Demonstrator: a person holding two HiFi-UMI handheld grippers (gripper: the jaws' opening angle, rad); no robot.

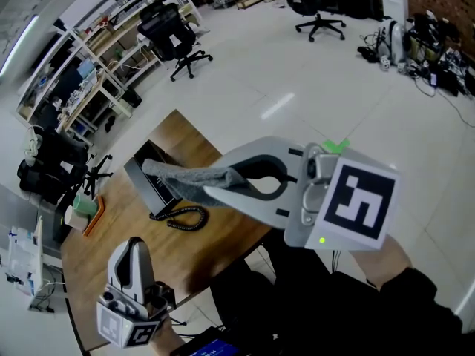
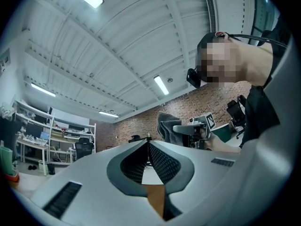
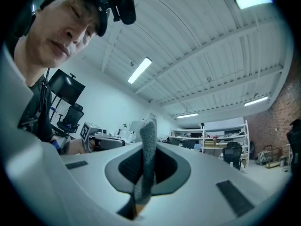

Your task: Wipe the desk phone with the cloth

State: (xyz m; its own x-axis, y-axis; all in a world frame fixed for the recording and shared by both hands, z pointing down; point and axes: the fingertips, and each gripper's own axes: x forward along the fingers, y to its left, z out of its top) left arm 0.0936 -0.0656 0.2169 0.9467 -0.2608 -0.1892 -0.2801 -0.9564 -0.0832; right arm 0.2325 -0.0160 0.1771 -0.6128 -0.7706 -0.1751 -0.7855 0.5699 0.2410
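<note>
Cloth [image 1: 191,182] partly hides phone [image 1: 147,178] — chair [image 1: 175,34] beyond.

place: open office-lab | evidence: swivel chairs [image 1: 175,34], stocked shelving racks [image 1: 104,50], wooden desk [image 1: 119,225], brick wall [image 2: 134,123]

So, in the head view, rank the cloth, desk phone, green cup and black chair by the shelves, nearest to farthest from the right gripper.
1. Grey cloth, pinched in the right gripper's jaws.
2. Desk phone, on the desk below.
3. Green cup, at the desk's left edge.
4. Black chair, far off by the shelves.
</note>
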